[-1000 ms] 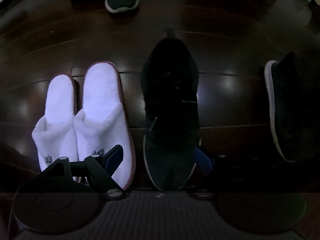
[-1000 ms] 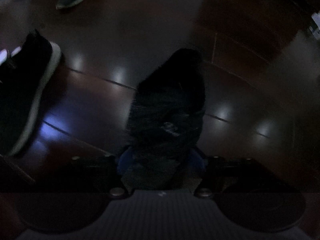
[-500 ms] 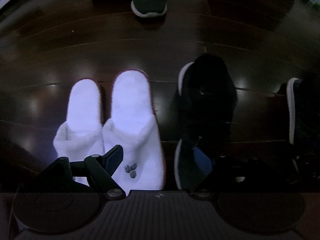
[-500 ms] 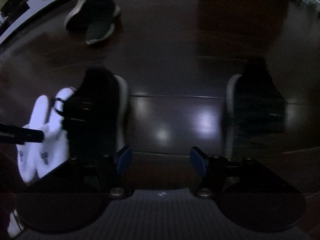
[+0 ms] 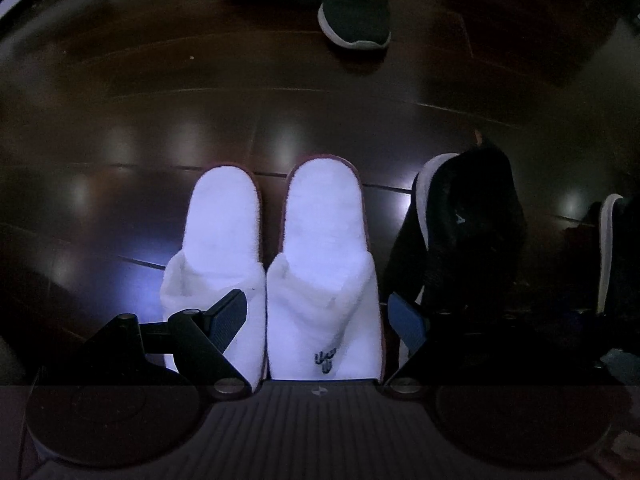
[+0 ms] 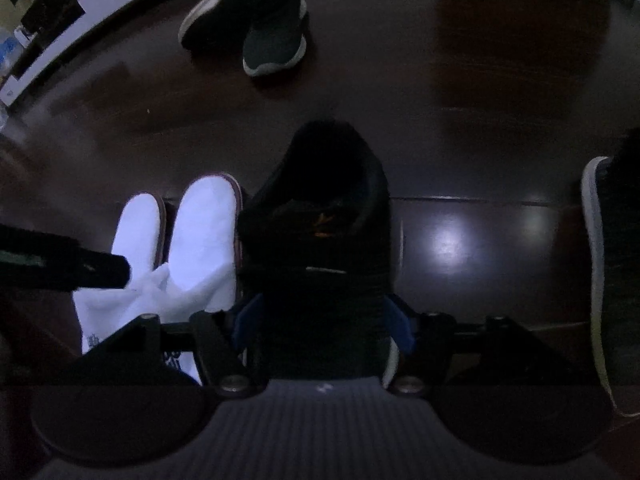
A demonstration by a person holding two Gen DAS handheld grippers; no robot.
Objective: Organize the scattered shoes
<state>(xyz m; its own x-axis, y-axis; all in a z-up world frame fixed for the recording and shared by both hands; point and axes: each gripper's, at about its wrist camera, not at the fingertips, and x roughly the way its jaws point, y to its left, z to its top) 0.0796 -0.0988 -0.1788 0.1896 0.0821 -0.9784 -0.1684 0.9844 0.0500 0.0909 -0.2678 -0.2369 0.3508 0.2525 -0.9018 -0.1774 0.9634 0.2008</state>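
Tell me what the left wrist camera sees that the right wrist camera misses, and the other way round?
Only the left wrist view shows the logo on the nearer white slipper, which lies between the left gripper's open jaws. Only the right wrist view shows a white cabinet at top left, and the right gripper with its jaws either side of the black sneaker. Both show the slipper pair, that sneaker, another white-soled sneaker at the right edge, and a dark sneaker pair farther off on the dark wooden floor.

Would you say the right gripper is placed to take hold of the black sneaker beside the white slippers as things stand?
Probably yes: the right gripper is open with a finger on each side of the black sneaker, nothing between them. The white slippers lie close on its left, so that finger has little room.
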